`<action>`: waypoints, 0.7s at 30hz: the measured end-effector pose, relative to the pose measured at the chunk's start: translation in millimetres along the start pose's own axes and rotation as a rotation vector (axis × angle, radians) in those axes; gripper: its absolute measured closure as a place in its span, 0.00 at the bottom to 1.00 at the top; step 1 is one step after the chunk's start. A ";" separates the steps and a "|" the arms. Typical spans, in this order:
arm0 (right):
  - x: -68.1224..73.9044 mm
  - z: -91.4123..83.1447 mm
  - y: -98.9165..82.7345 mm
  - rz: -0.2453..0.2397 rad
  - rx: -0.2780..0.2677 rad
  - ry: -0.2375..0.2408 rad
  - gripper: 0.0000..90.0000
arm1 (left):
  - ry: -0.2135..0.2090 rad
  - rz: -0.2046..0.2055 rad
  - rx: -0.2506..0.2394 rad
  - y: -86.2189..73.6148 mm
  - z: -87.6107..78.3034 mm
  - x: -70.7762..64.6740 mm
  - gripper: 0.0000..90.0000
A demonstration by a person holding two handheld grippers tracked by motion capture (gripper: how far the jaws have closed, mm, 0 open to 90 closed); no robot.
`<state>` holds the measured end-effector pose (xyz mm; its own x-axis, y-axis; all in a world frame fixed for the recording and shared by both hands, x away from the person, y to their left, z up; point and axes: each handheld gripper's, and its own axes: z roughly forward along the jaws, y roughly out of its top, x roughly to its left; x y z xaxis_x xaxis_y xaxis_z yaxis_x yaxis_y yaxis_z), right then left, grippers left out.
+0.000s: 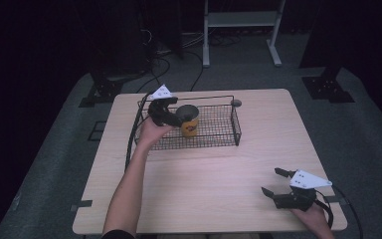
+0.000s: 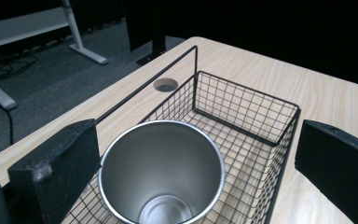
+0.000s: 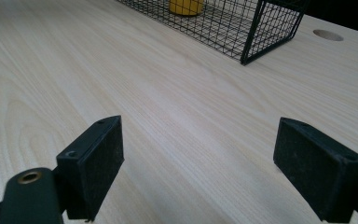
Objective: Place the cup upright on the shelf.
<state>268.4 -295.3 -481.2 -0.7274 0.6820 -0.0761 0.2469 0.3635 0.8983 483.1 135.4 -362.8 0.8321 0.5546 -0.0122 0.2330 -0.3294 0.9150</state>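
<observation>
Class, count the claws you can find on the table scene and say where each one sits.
2. The left claw is over the wire basket, jaws apart around the cup. The right claw rests near the table's front right corner.

Your right tool [image 1: 277, 182] has bare surface [image 1: 219, 179] all around, your left tool [image 2: 191, 163] is hemmed by the cup [image 2: 162, 168] and wire basket [image 2: 247, 109] walls

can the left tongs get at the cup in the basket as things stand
Probably yes. The left tongs are open and already at the cup, which stands upright in the wire basket; one jaw sits by the rim, the other is well clear on the far side. The basket is open on top, so nothing blocks them.
</observation>
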 end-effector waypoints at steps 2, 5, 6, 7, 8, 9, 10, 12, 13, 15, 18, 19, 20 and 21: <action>0.0 0.0 0.0 0.000 0.000 0.000 0.17 | -0.004 0.000 -0.006 -0.2 -1.5 -2.2 0.00; 0.1 0.0 0.0 -0.001 0.000 -0.001 0.17 | -0.013 0.003 -0.016 -1.2 -4.2 -6.2 0.00; 0.3 0.0 0.0 -0.001 0.001 -0.001 0.17 | -0.017 0.003 -0.012 -1.3 -4.7 -7.3 0.00; 0.3 0.1 0.0 -0.002 0.001 -0.001 0.17 | -0.018 0.005 -0.015 -1.9 -5.5 -8.9 0.00; 0.3 0.1 0.0 -0.002 0.001 -0.001 0.17 | -0.018 0.005 -0.015 -1.9 -5.5 -8.9 0.00; 0.5 0.1 0.0 -0.003 0.002 -0.002 0.17 | -0.014 0.010 -0.018 -2.9 -6.5 -11.3 0.00; 0.6 0.1 0.1 -0.004 0.003 -0.002 0.17 | -0.013 0.014 -0.018 -4.0 -7.2 -12.6 0.00; 0.7 0.2 0.1 -0.005 0.003 -0.003 0.17 | -0.013 0.012 -0.021 -6.3 -8.2 -13.9 0.00; 0.8 0.2 0.1 -0.005 0.004 -0.003 0.17 | -0.016 0.007 -0.024 -8.2 -8.9 -14.1 0.00; 0.8 0.2 0.1 -0.005 0.004 -0.003 0.17 | -0.021 0.000 -0.016 -10.1 -9.5 -13.4 0.00; 1.0 0.3 0.1 -0.005 0.005 -0.004 0.17 | -0.014 -0.007 -0.033 -13.8 -12.4 -14.2 0.00; 1.0 0.3 0.2 -0.005 0.005 -0.004 0.17 | -0.014 -0.009 -0.036 -14.7 -13.2 -14.4 0.00; 1.0 0.3 0.2 -0.005 0.005 -0.004 0.17 | -0.010 -0.008 -0.037 -17.1 -15.2 -15.3 0.00; 0.9 0.3 0.1 -0.005 0.005 -0.005 0.17 | -0.011 -0.008 -0.036 -18.2 -16.3 -15.8 0.00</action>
<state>268.0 -294.5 -481.2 -0.7255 0.6833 -0.0823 0.2467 0.3698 0.8957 457.5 145.0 -372.8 0.8357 0.5488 -0.0235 0.2212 -0.2972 0.9288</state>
